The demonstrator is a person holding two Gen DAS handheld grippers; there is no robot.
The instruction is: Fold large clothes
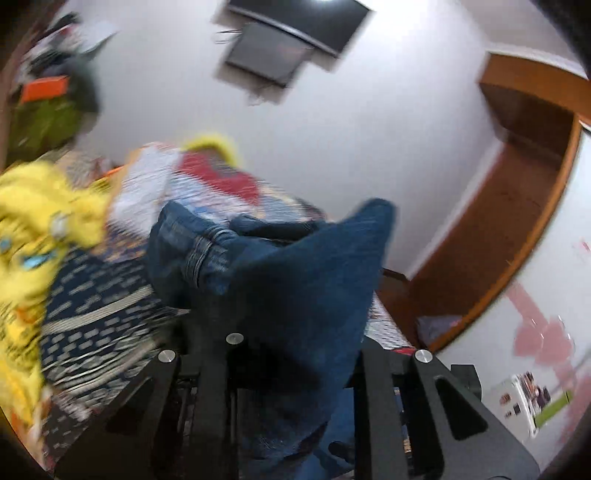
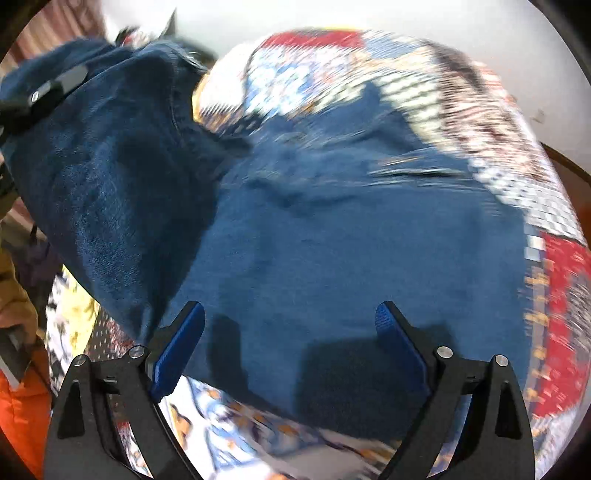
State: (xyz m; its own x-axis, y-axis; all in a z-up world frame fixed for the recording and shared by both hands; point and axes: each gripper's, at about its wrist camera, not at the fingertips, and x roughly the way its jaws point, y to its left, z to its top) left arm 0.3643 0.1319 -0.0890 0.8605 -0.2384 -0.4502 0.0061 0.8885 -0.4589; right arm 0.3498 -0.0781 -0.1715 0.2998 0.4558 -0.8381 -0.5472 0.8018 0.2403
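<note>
A large dark blue garment [image 2: 332, 229] lies spread on a patterned bedspread [image 2: 509, 166]. My left gripper [image 1: 291, 354] is shut on a fold of the blue garment [image 1: 306, 280] and holds it lifted above the bed; the cloth hides its fingertips. In the right wrist view this lifted part [image 2: 96, 162] hangs at the left, with the left gripper [image 2: 48, 92] at its top. My right gripper [image 2: 291, 325] is open and empty, its blue pads [image 2: 181, 343] low over the flat part of the garment.
A yellow plush toy [image 1: 33, 236] lies on the bed at the left. A wooden door frame [image 1: 517, 206] stands to the right, a wall-mounted screen [image 1: 291, 33] above. Cluttered shelves [image 1: 48, 92] are at far left. An orange object [image 2: 18, 406] is at the bed's left edge.
</note>
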